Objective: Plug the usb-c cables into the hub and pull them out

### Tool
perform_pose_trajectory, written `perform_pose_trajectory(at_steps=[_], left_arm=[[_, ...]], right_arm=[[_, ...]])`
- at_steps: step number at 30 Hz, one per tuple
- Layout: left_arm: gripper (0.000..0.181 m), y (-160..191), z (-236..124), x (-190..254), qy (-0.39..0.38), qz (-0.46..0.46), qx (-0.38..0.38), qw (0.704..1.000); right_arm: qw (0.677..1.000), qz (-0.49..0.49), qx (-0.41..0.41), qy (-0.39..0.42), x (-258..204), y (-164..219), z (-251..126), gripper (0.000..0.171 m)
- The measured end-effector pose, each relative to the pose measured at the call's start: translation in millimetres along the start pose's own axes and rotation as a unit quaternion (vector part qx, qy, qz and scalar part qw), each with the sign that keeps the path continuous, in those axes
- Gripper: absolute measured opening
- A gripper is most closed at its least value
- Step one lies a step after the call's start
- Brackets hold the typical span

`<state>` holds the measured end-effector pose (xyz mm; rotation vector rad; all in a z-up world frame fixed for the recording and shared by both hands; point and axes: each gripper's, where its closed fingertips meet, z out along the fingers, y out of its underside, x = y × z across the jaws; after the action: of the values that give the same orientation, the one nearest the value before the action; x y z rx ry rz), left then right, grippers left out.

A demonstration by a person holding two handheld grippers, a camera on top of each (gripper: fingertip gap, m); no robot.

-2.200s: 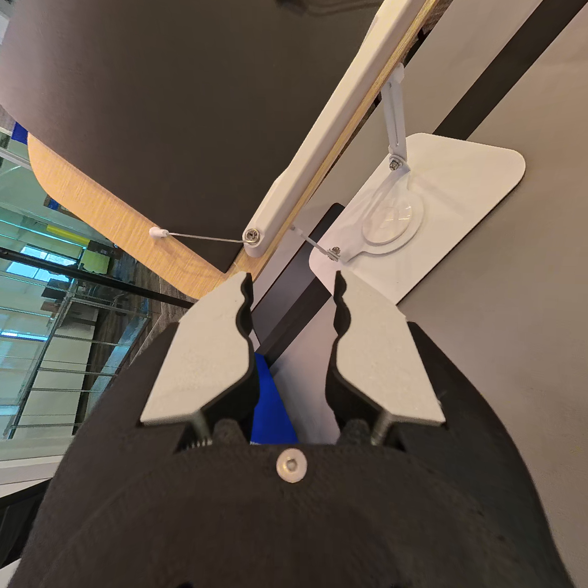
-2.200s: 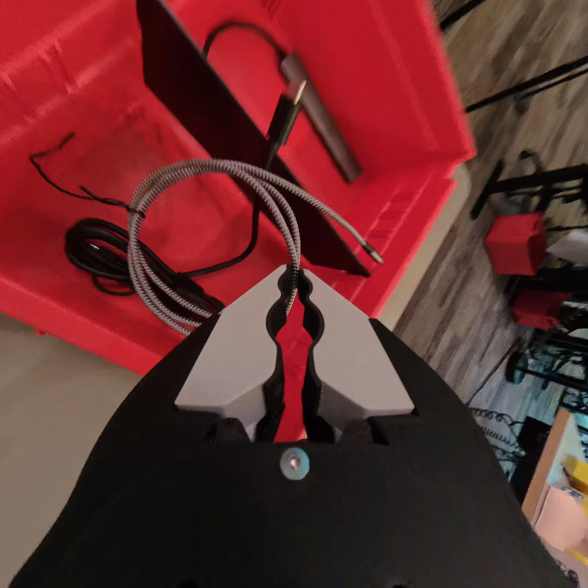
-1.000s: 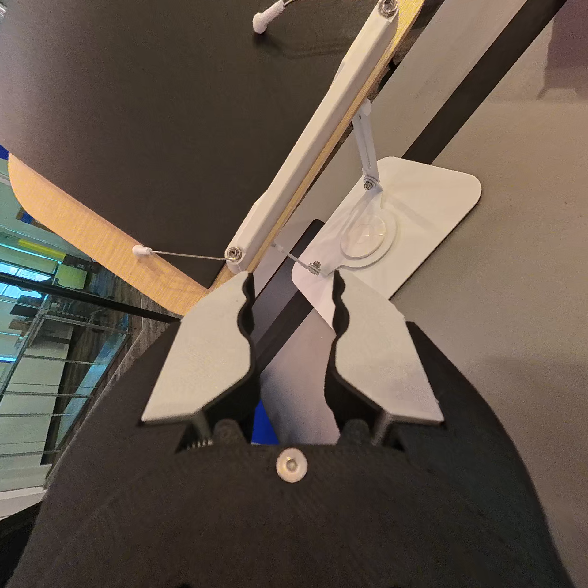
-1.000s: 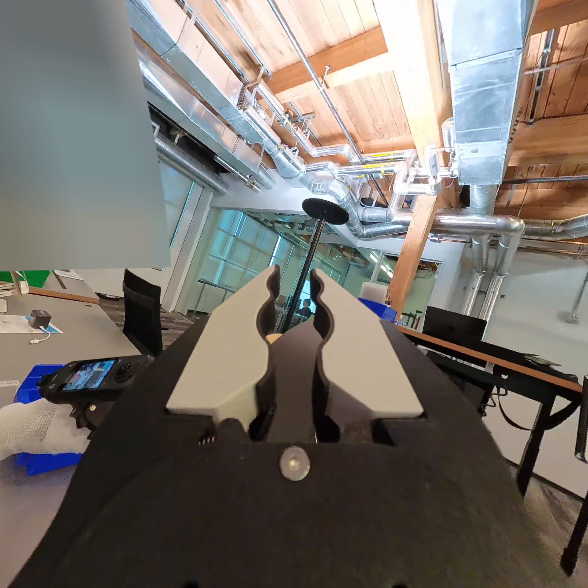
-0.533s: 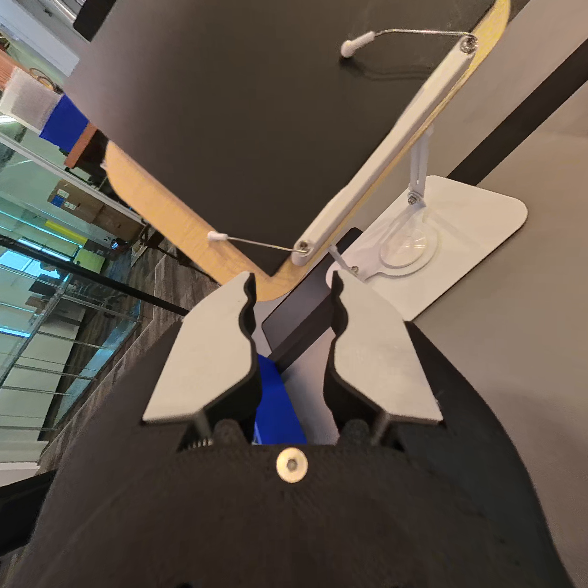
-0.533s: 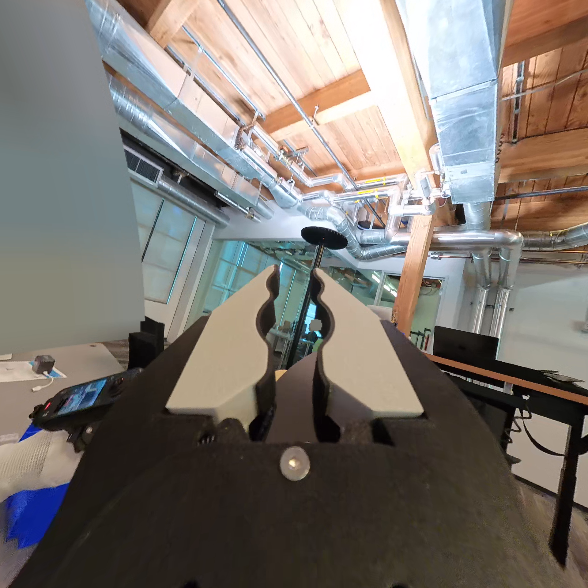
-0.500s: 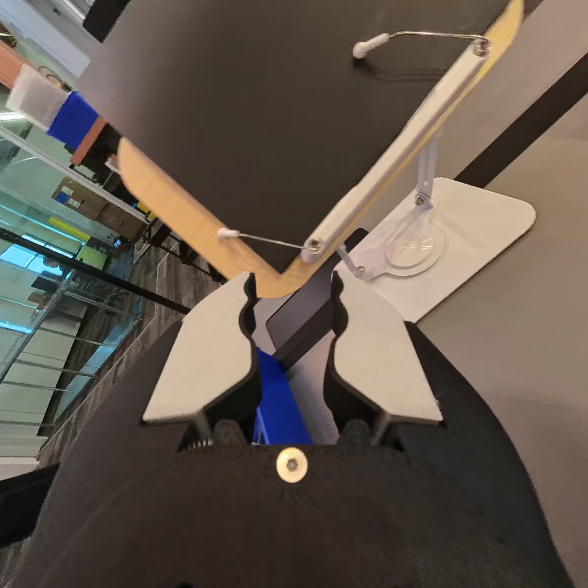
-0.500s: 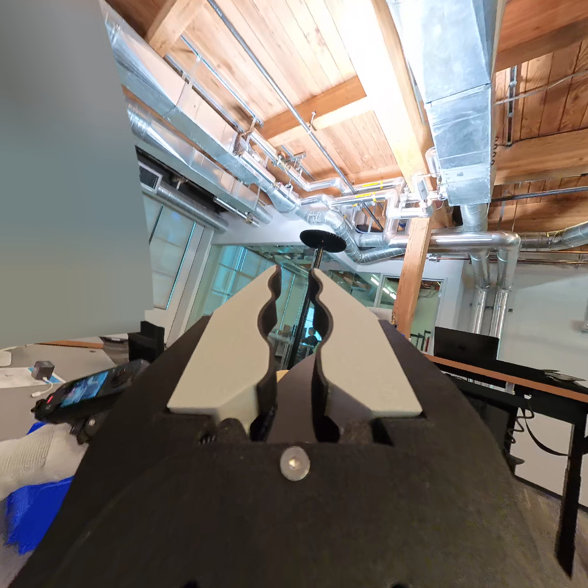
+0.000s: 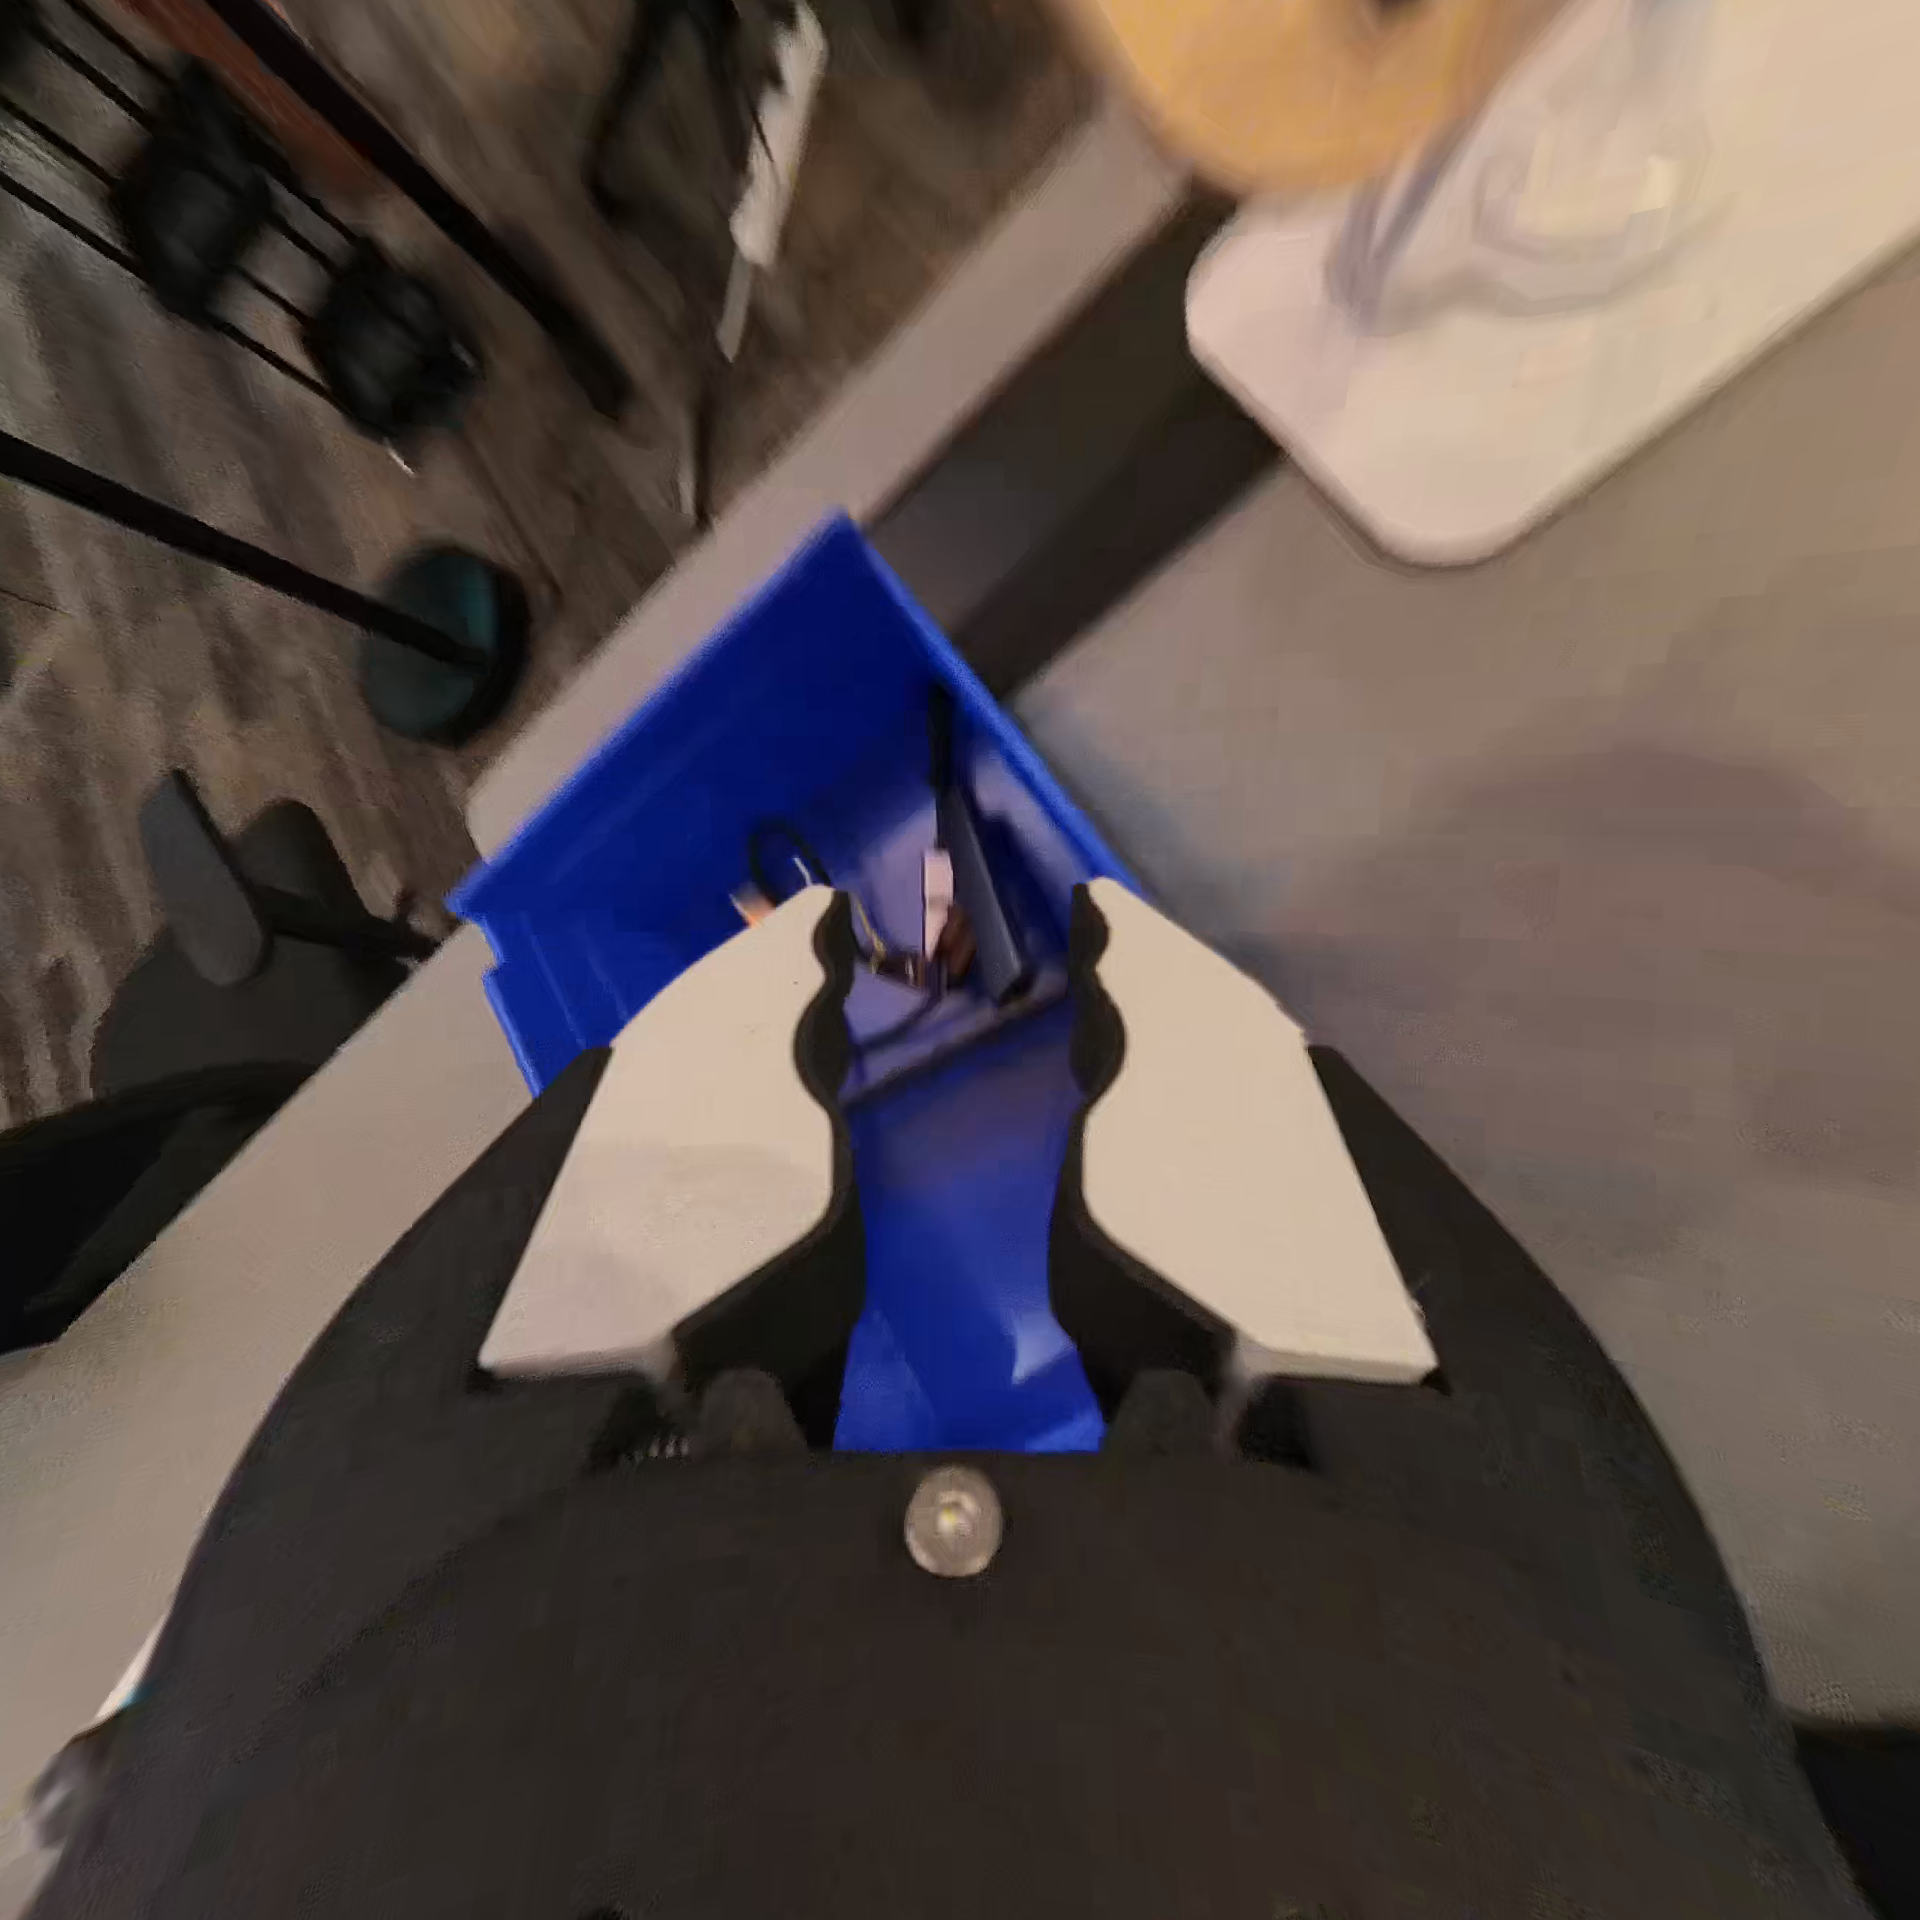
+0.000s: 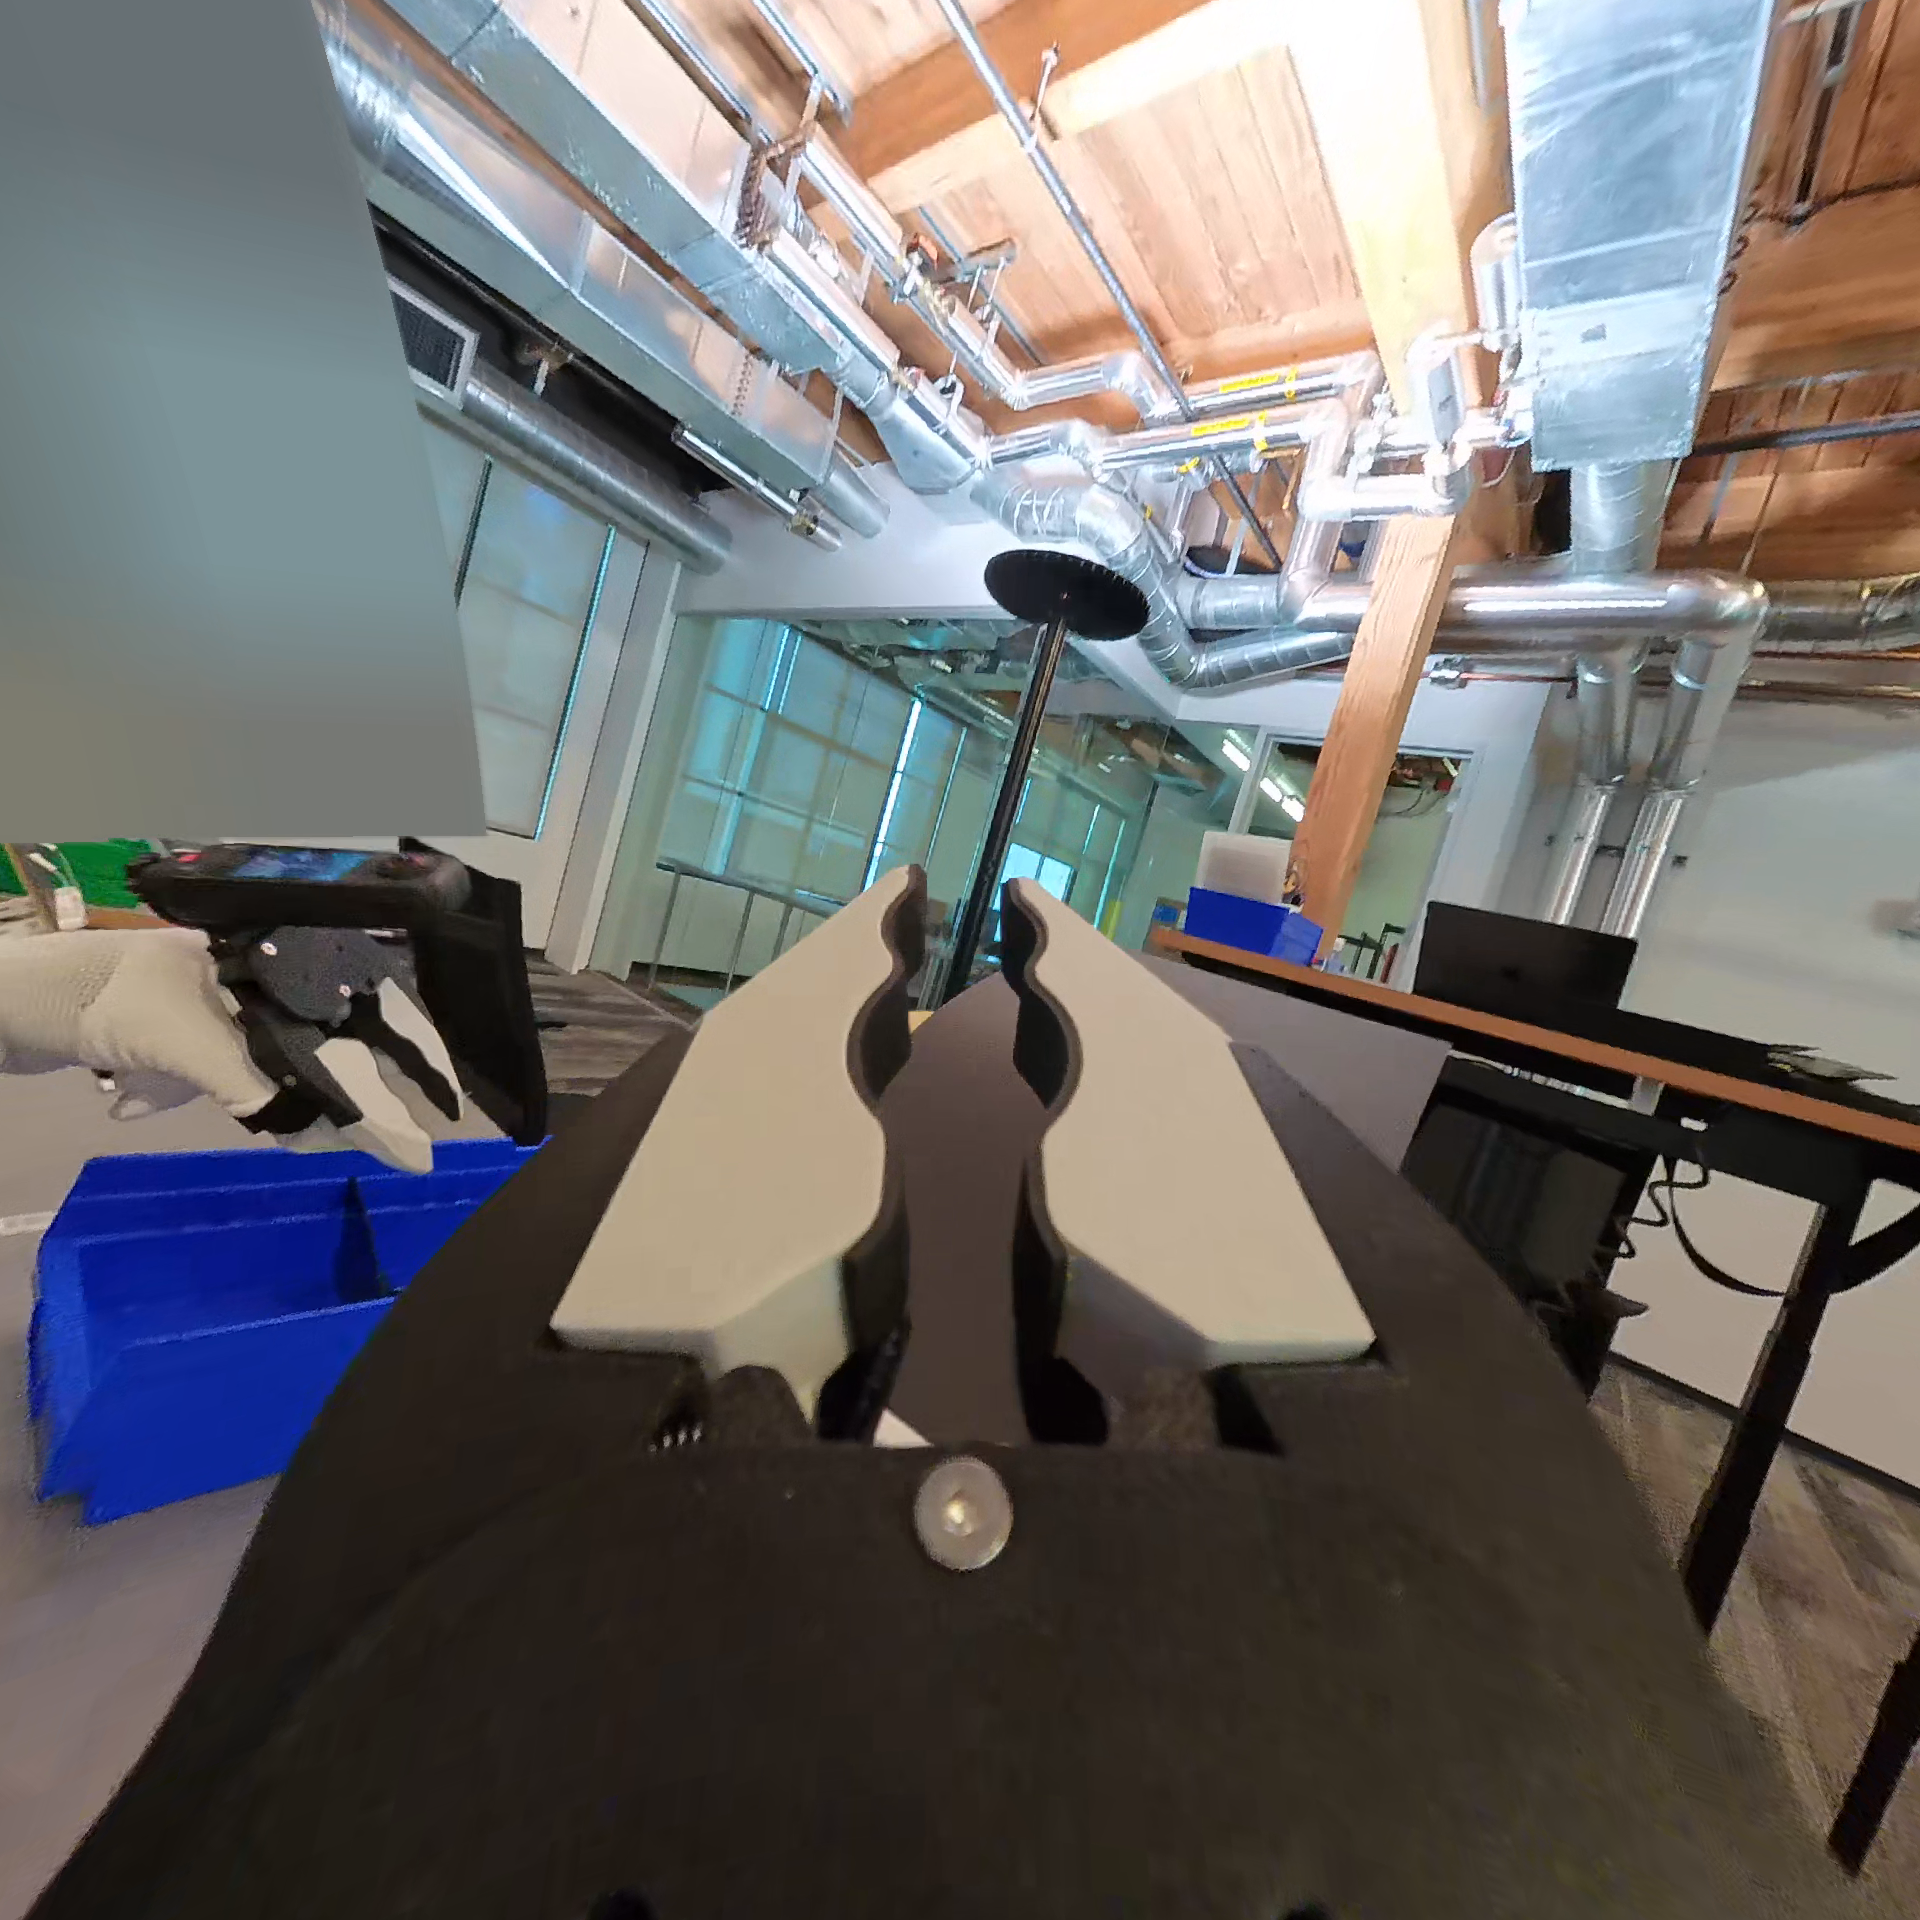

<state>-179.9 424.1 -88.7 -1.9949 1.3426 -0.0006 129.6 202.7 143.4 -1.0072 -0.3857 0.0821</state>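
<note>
The left wrist view is blurred. My left gripper [image 9: 956, 902] is open and empty, pointing down into a blue bin [image 9: 727, 748] on the grey table [image 9: 1507, 987]. Small dark items lie in the bin, among them a thin dark cable [image 9: 940, 758] and a grey bar [image 9: 987, 925]; blur hides what they are. My right gripper [image 10: 964, 888] points up towards the ceiling, its jaws a narrow gap apart with nothing between them. The right wrist view shows the left gripper [image 10: 426, 1127], held by a white-gloved hand [image 10: 114, 1029], just above the blue bin [image 10: 208, 1309].
A white flat base plate [image 9: 1507, 364] lies on the table beyond the bin. The table edge and the floor with chair bases [image 9: 436, 665] are to the left. A black board [image 10: 966, 1070] and a black pole with a disc [image 10: 1060, 603] stand ahead of the right gripper. My right fingertips sit around 45 cm from my left ones.
My left gripper swung down from the black board and white stand to above the blue bin. The right view shifted a little, and the left gripper now shows over the bin.
</note>
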Motion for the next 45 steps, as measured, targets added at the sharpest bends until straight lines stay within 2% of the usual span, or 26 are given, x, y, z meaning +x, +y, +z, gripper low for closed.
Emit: perform_pose_trajectory(at_steps=[2, 5, 8, 15, 21, 26, 31, 34, 40, 45], left_arm=[[0.046, 33, 19, 7, 0.032, 0.027, -0.076, 0.996], [0.050, 63, 51, 22, 0.076, 0.025, -0.131, 0.988], [0.054, 65, 78, 20, 0.103, -0.031, -0.130, 0.986], [0.069, 66, 92, 19, 0.211, -0.147, -0.197, 0.946], [0.056, 38, 89, 6, 0.262, -0.203, -0.160, 0.930], [0.057, 60, 107, 9, 0.229, -0.167, -0.268, 0.921], [0.042, 77, 122, 23, 0.235, -0.150, -0.336, 0.900], [0.025, 66, 119, 10, 0.202, -0.146, -0.312, 0.917], [0.016, 44, 90, -35, 0.141, -0.191, -0.208, 0.949], [0.011, 20, 52, -72, 0.107, -0.221, -0.074, 0.967]], right_arm=[[1.000, -0.002, -0.012, -0.004, -2, 6, 3, 0.012], [1.000, -0.007, -0.024, -0.007, -3, 13, 5, 0.011], [1.000, -0.005, -0.028, -0.010, -5, 15, 7, 0.012], [0.999, 0.009, -0.032, -0.012, -3, 22, 8, 0.012], [1.000, 0.015, -0.024, -0.013, -1, 18, 4, 0.012], [1.000, 0.020, -0.018, -0.010, 3, 14, 0, 0.011], [1.000, 0.021, -0.006, -0.001, 10, 6, -7, 0.011], [1.000, 0.025, -0.002, 0.004, 15, 5, -12, 0.010], [0.999, 0.038, -0.001, -0.005, 13, 8, -9, 0.010], [0.999, 0.032, -0.013, -0.016, 4, 14, -2, 0.010]])
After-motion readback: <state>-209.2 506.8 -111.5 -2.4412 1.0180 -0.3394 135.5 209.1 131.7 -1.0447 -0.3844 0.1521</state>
